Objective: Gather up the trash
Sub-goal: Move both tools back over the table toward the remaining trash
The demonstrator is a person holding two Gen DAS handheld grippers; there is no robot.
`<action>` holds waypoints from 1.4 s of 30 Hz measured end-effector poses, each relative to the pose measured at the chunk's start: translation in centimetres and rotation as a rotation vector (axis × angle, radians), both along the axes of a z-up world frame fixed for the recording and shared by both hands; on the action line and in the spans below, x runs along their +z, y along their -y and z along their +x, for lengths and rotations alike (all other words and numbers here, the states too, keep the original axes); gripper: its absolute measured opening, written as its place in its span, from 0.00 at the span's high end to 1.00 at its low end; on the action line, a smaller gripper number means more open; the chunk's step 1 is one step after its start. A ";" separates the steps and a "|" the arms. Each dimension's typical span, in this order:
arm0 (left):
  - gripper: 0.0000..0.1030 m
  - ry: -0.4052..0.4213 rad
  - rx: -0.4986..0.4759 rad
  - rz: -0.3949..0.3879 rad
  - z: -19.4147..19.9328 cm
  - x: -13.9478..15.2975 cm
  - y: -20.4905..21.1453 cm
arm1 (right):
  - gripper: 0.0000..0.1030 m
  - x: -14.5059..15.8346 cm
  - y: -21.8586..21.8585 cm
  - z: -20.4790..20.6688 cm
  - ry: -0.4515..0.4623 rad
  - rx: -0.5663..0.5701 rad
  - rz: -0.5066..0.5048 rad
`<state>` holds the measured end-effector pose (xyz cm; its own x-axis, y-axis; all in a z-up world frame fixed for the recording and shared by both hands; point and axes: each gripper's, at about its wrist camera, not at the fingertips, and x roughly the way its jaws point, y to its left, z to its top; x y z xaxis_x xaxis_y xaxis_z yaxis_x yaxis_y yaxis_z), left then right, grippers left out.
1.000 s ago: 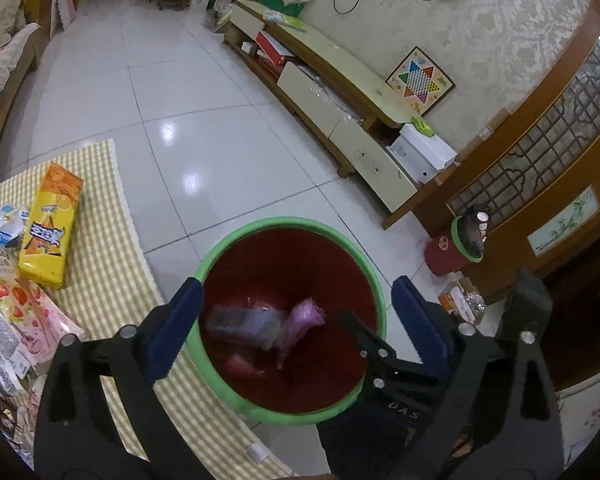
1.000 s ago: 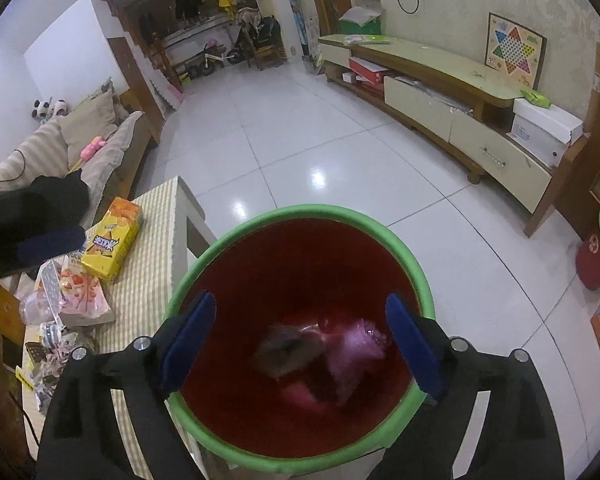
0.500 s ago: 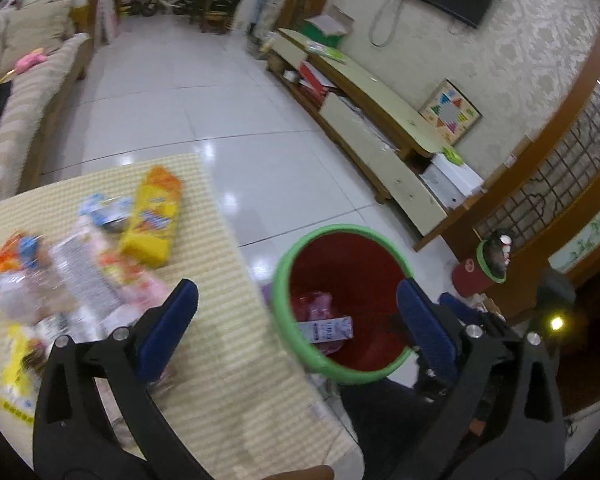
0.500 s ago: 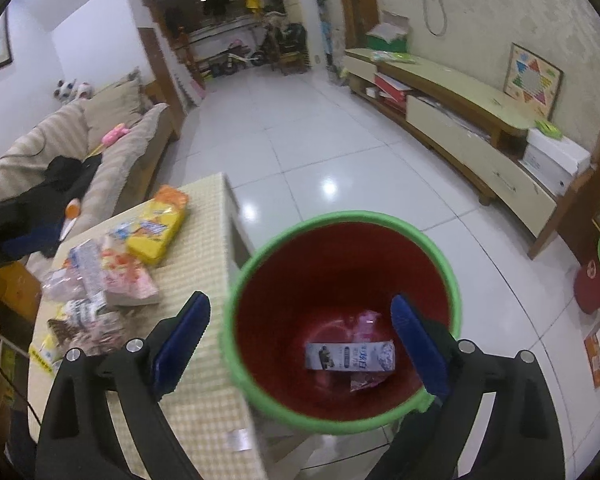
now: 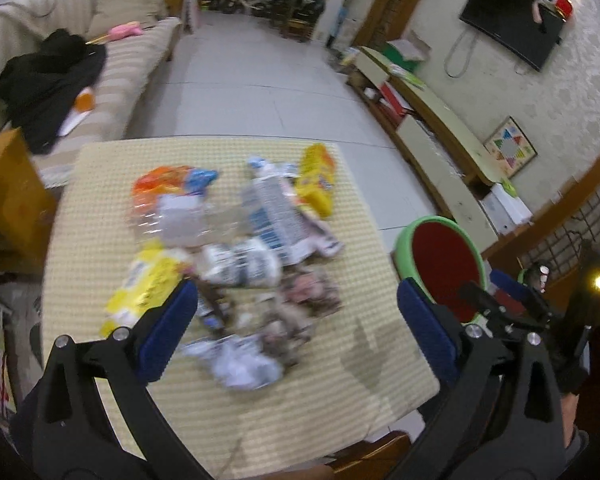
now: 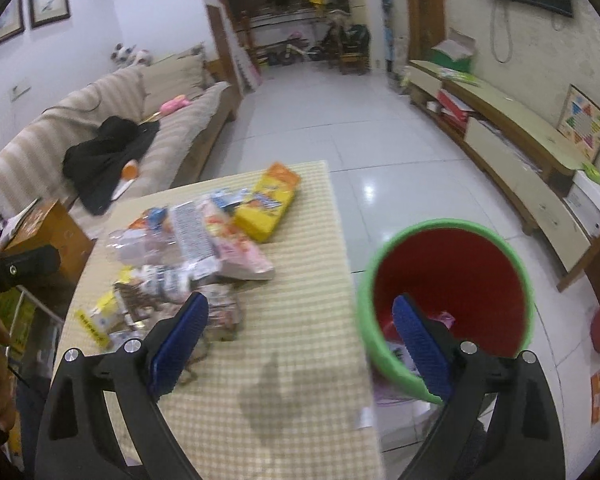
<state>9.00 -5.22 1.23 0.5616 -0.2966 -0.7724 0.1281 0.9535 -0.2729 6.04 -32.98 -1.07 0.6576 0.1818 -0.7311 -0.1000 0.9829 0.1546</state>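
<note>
Both the left gripper [image 5: 296, 332] and the right gripper [image 6: 300, 340] hang released and empty above the table [image 6: 300, 400]; wrappers [image 5: 236, 264] lie heaped there, beside the bin [image 6: 448, 300].

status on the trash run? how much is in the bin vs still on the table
Done: a few wrappers, one pink, lie at the bottom of the red bin. In hand: nothing; the left gripper and right gripper are both open and empty. Left: most of it. The pile of wrappers, the yellow pack and crumpled paper sit on the checked table.
</note>
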 end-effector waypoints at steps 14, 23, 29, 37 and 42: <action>0.05 -0.071 0.088 0.049 -0.9 -3.3 -8.2 | 0.12 -2.1 -8.7 1.5 -0.042 0.127 -0.019; 0.05 -0.164 0.064 0.140 0.6 -7.6 -9.7 | 0.12 -5.1 -9.7 3.5 -0.103 0.133 -0.046; 0.05 -0.222 0.042 0.171 2.1 -10.4 -10.0 | 0.12 -7.1 -10.2 4.8 -0.143 0.136 -0.053; 0.05 -0.261 0.001 0.245 4.6 -13.1 -9.6 | 0.14 -9.8 -10.3 6.9 -0.204 0.129 -0.039; 0.05 -0.281 -0.011 0.239 5.6 -14.3 -9.6 | 0.14 -10.9 -11.0 7.7 -0.225 0.148 -0.040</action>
